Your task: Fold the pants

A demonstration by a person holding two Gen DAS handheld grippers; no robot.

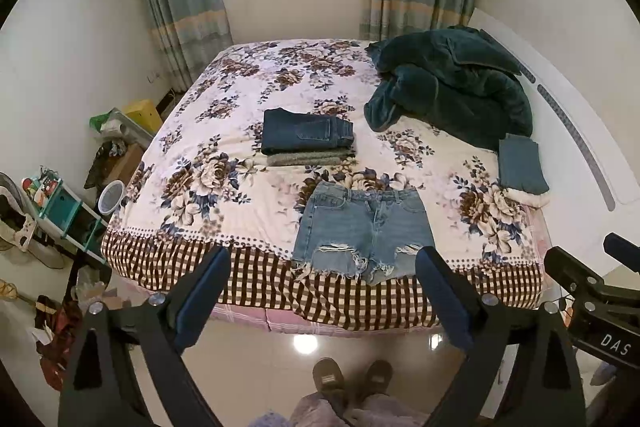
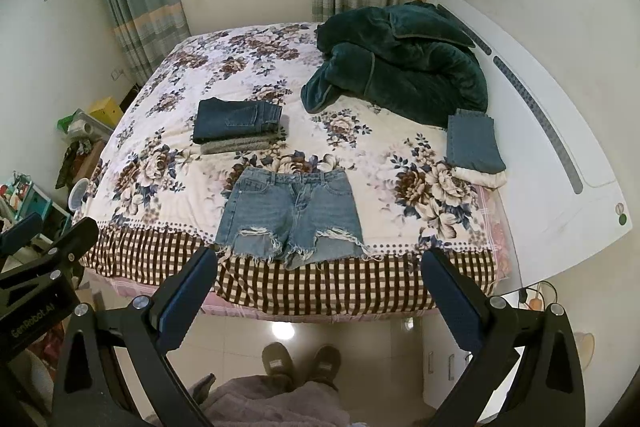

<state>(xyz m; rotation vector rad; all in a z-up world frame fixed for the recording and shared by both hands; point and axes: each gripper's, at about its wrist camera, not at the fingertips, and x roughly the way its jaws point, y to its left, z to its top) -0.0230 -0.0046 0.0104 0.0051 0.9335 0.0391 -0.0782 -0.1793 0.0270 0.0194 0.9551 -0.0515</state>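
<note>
Light-blue frayed denim shorts point(image 1: 360, 227) lie flat and unfolded at the near edge of the floral bed point(image 1: 224, 131), waistband away from me; they also show in the right wrist view point(image 2: 292, 217). My left gripper point(image 1: 322, 273) is open and empty, held back from the bed edge in front of the shorts' hems. My right gripper point(image 2: 320, 273) is open and empty, also short of the bed edge below the shorts. The right gripper shows at the right edge of the left wrist view point(image 1: 592, 287); the left gripper shows at the left of the right wrist view point(image 2: 44, 259).
A stack of folded dark jeans on grey cloth point(image 1: 306, 137) sits mid-bed. A dark green quilt point(image 1: 448, 87) is heaped at the back right, folded blue pants point(image 1: 520, 163) beside it. The white headboard point(image 2: 560, 147) is at right. Clutter and a shelf point(image 1: 60, 211) stand left.
</note>
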